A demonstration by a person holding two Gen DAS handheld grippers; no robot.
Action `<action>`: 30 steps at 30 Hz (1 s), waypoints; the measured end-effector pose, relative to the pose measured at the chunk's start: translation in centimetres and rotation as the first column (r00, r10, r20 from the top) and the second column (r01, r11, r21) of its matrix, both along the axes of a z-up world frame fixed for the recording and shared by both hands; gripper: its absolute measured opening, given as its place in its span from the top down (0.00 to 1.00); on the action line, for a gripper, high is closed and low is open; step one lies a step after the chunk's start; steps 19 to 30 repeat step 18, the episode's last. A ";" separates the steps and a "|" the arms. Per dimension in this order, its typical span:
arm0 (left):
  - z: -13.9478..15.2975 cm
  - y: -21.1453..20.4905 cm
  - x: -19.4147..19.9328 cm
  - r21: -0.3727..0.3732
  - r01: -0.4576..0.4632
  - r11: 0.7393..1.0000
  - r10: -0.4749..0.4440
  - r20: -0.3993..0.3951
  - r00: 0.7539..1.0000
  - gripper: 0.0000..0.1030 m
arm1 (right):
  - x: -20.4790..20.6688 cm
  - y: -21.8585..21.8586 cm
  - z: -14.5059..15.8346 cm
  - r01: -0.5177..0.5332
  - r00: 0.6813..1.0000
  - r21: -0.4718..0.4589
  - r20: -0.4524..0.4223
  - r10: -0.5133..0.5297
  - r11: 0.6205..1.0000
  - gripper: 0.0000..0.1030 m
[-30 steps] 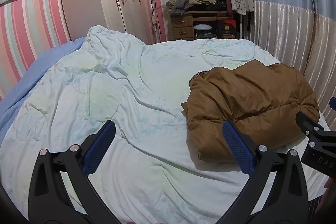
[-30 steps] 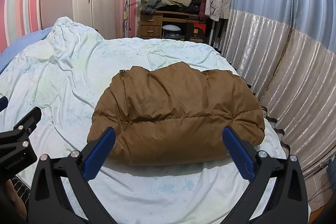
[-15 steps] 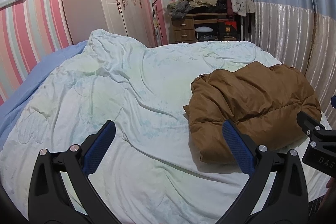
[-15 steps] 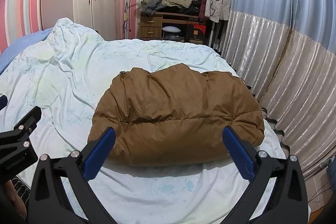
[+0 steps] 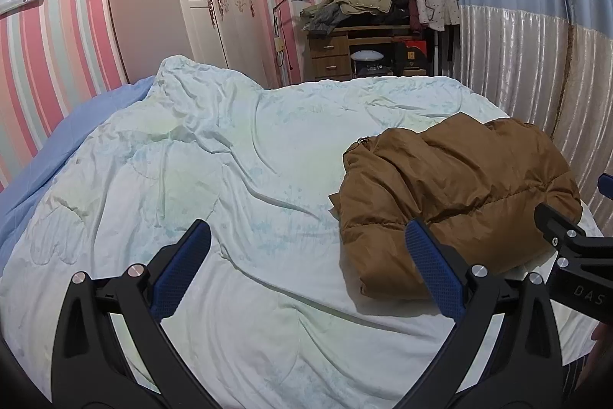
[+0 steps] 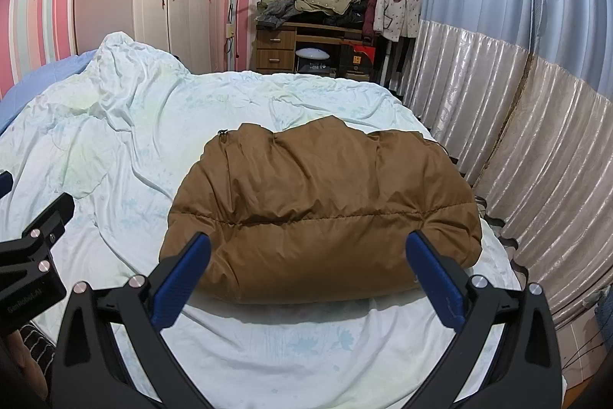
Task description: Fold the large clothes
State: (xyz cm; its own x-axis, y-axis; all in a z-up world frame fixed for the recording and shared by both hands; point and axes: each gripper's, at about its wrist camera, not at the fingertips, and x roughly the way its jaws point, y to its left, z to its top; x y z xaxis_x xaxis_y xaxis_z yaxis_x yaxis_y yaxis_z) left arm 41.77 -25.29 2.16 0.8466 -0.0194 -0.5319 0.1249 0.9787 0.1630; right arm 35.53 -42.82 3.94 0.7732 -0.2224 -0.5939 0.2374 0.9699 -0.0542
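A brown puffer jacket (image 6: 322, 209) lies folded into a thick bundle on the pale quilt (image 6: 153, 140), near the bed's right side. My right gripper (image 6: 308, 255) hovers open just in front of its near edge, holding nothing. In the left wrist view the same jacket (image 5: 456, 194) lies to the right, and my left gripper (image 5: 306, 248) stands open over bare quilt (image 5: 230, 179), its right finger (image 5: 433, 263) overlapping the jacket's near corner in the image. Each gripper shows at the edge of the other's view.
A wooden desk (image 6: 291, 45) piled with clothes stands beyond the bed, a coat rack (image 6: 394, 6) beside it. Pleated curtains (image 6: 517, 102) run close along the bed's right side. A wardrobe (image 5: 191, 6) and a blue sheet (image 5: 57, 148) are at left.
The left wrist view has lifted and pulled back slightly, so the jacket sits a little lower and farther right. The right gripper has barely shifted. Both stay open.
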 end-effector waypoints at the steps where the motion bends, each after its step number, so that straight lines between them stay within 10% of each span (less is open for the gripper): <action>1: 0.0 0.0 0.0 0.000 0.001 1.000 -0.001 0.002 1.000 0.03 | 0.0 0.0 0.0 0.000 1.000 0.000 0.000 0.000 1.000 0.02; 30: -0.2 0.3 0.3 -0.031 0.003 1.000 -0.004 -0.024 1.000 0.03 | 0.0 0.0 0.0 -0.001 1.000 0.000 0.001 0.001 1.000 0.02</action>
